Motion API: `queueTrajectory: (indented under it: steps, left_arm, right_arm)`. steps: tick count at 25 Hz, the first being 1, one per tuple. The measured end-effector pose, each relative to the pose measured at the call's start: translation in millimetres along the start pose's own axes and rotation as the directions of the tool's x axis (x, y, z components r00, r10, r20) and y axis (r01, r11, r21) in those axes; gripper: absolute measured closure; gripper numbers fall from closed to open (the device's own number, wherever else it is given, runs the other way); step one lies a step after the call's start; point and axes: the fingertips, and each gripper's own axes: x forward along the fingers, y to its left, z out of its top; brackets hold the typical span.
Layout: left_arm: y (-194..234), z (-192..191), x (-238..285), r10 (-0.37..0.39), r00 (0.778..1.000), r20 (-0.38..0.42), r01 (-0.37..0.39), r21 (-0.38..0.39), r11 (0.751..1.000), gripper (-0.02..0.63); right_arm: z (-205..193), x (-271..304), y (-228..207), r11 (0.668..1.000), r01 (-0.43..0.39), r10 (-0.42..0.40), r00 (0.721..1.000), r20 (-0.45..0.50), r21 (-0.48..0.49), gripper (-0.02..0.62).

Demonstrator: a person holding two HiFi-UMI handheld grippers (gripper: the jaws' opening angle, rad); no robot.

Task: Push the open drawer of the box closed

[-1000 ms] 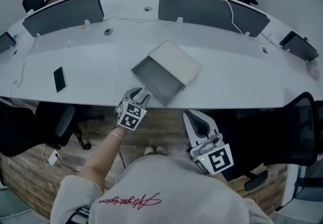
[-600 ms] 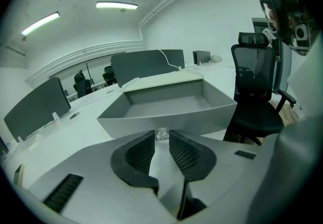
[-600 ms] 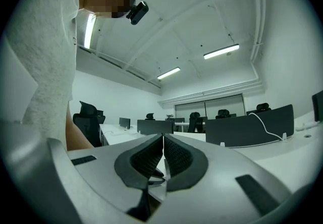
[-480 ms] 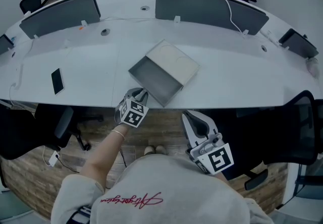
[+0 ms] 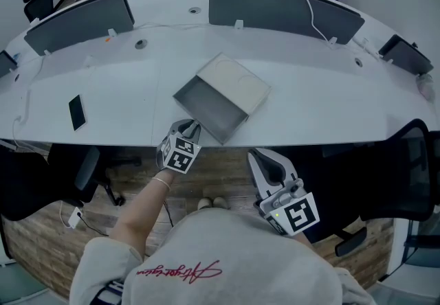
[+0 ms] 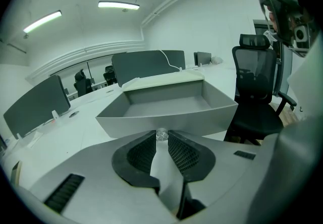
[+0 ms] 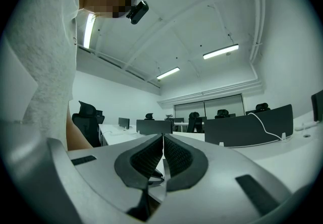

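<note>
- Grey drawer stands pulled out of the box toward me on the white desk in head view, with its front wall near the desk's near edge. Left gripper is at that front. Right gripper hangs below the desk edge, well apart from the box.
- Left gripper view: jaws have just been closing and now stand narrow, tips pinching the small clear knob on the drawer front. Drawer is empty, box body right behind it.
- How I'd push: straight along the slide axis, which runs diagonally, up-right in head view. Off-axis, the drawer could bind or the whole box could skate on the desk. Keep the pinch light, since the knob only steers.
- Right gripper view: jaws together, nothing between them, looking level across the room. If the box slides, I'd bring this one round to brace its back.
</note>
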Motion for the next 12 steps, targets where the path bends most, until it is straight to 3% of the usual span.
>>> queueTrajectory:
  steps: [12]
  left_arm:
    - [0.5, 1.0, -0.5, 0.005, 1.000, 0.003, -0.005, 0.001, 1.000, 0.521]
  right_arm:
    - [1.5, 0.1, -5.5, 1.000, 0.006, -0.006, 1.000, 0.009, 0.007, 0.577]
